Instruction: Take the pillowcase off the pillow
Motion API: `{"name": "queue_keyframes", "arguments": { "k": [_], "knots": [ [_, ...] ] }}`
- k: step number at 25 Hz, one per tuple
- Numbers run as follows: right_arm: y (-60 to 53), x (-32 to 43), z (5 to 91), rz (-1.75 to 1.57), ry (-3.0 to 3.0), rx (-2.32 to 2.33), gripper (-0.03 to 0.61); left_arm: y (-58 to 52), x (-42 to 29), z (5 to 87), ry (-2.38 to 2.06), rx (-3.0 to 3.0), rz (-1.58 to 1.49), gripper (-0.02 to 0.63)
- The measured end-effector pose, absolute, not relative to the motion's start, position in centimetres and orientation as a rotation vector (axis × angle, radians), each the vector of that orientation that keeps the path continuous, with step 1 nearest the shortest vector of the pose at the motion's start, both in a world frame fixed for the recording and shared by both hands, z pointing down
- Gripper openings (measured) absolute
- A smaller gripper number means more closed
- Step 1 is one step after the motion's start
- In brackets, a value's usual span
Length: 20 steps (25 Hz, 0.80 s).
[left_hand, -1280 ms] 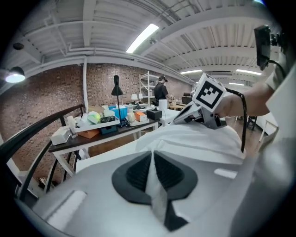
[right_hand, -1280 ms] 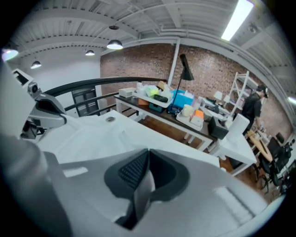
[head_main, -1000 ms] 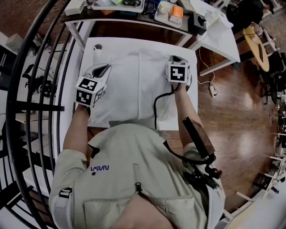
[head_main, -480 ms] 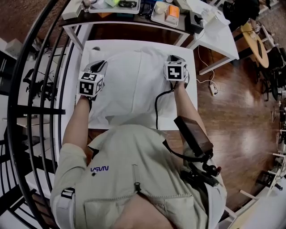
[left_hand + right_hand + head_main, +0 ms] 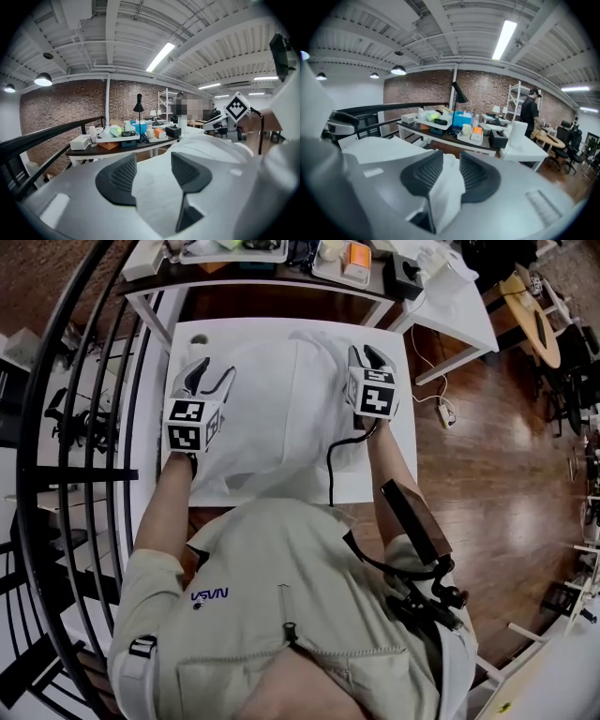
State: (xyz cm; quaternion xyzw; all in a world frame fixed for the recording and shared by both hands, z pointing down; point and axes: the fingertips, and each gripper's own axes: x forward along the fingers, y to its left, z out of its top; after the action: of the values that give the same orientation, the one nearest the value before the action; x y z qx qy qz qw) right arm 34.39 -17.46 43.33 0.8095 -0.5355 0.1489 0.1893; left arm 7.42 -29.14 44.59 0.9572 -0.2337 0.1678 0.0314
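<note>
1. I count two grippers, the left gripper (image 5: pixel 216 369) and the right gripper (image 5: pixel 368 354). Each has two jaws that have just been opening, with cloth between the right pair.
2. Two marker cubes (image 5: pixel 190 425), one per gripper.
3. One pillow (image 5: pixel 281 404) in one pillowcase (image 5: pixel 445 187).
4. Two tables nearby: one white table (image 5: pixel 183 352) and one dark-topped table (image 5: pixel 272 276).
5. Two white trays (image 5: pixel 435 123).
6. One black desk lamp (image 5: pixel 459 96).
7. Two people: the rig's wearer (image 5: pixel 281 615) and one standing figure (image 5: pixel 529 110).

Clad in a beige short-sleeved shirt (image 5: pixel 281 615) with blue chest lettering (image 5: pixel 209 594), dark ribbed finger pads (image 5: pixel 123 174) ahead of black-and-white marker cubes (image 5: pixel 192 425), a black cable (image 5: pixel 330 465) apparently trailing behind the right fingers (image 5: pixel 476 176).
</note>
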Motion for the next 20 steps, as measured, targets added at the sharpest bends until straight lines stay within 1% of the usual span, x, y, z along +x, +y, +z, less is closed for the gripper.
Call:
{"name": "queue_keyframes", "arguments": {
  "k": [5, 11, 20],
  "knots": [
    [-15.4, 30.2, 42.5, 0.424, -1.536, 2.33, 0.107, -24.8, 7.9, 43.2, -0.579, 2.968, 0.422, 0.261],
    [-10.2, 25.2, 43.2, 0.49, -1.508, 2.394, 0.107, -19.0, 6.6, 44.7, -0.412, 2.975, 0.443, 0.27],
    [-4.5, 19.5, 46.9, 0.59, -1.631, 2.307, 0.107, -12.8, 5.8, 46.4, -0.453, 2.965, 0.517, 0.27]
  ]
}}
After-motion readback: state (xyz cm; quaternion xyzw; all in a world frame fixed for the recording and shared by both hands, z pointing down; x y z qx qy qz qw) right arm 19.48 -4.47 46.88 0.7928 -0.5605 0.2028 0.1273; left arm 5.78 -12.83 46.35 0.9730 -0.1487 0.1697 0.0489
